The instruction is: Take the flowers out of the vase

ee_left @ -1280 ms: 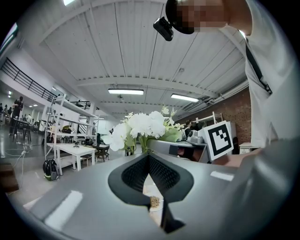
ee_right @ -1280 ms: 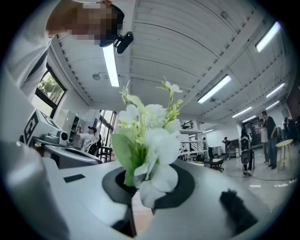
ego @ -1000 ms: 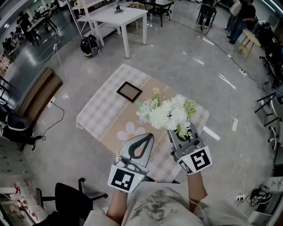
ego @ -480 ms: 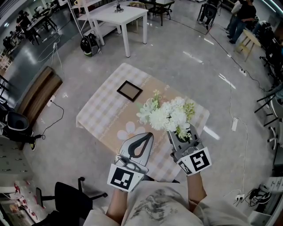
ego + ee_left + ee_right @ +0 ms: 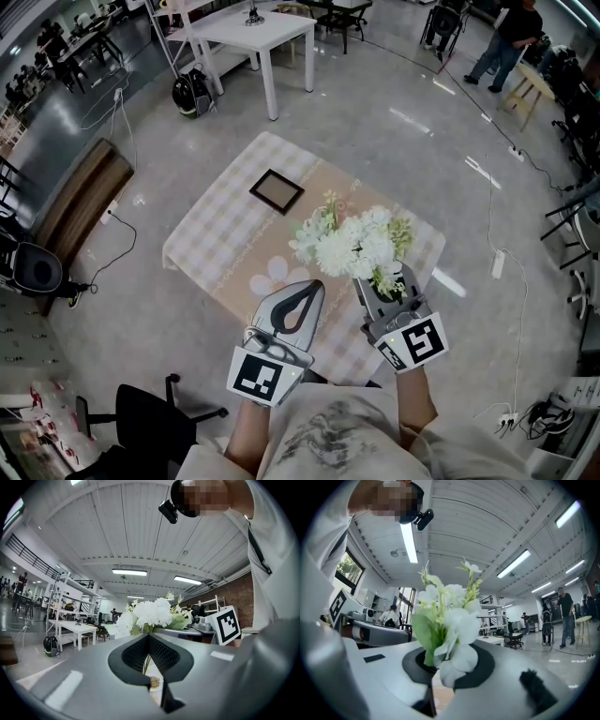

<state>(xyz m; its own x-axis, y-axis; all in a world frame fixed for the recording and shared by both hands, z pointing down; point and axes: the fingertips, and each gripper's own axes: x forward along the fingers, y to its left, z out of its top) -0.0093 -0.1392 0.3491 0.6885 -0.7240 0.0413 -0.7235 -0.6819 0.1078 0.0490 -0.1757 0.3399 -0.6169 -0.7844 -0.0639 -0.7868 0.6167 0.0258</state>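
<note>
Closest in, both claws sit level in front of my chest, marker cubes toward me; a black chair (image 5: 150, 417) stands by my left side. My left claw (image 5: 313, 285) has its jaws together at the tips, with nothing pinched between them, only the teardrop gap behind the tips. My right claw (image 5: 386, 279) is just beside it, not touching it, and it is clamped on the flowers (image 5: 356, 242). In the right gripper view the green stems run down between the dark pads; the white blooms and pale leaves stand up above the jaws. So the flowers are in my right claw, held up in the air, with blooms spreading out past the tips of both claws. Below them lies the counter (image 5: 220, 234) with its checked cloth; the bunch shows over its right half. A white daisy print (image 5: 275, 277) on the cloth lies just ahead of my left claw; farther along the counter a dark frame (image 5: 276, 192) lies flat, well apart from the flowers. Beyond the counter's left edge a brown bench (image 5: 80, 202) stands on the grey floor (image 5: 394, 131); farther off there is a white table (image 5: 253, 33); at the far right a person (image 5: 506, 37) stands near a stool (image 5: 525, 89).
</note>
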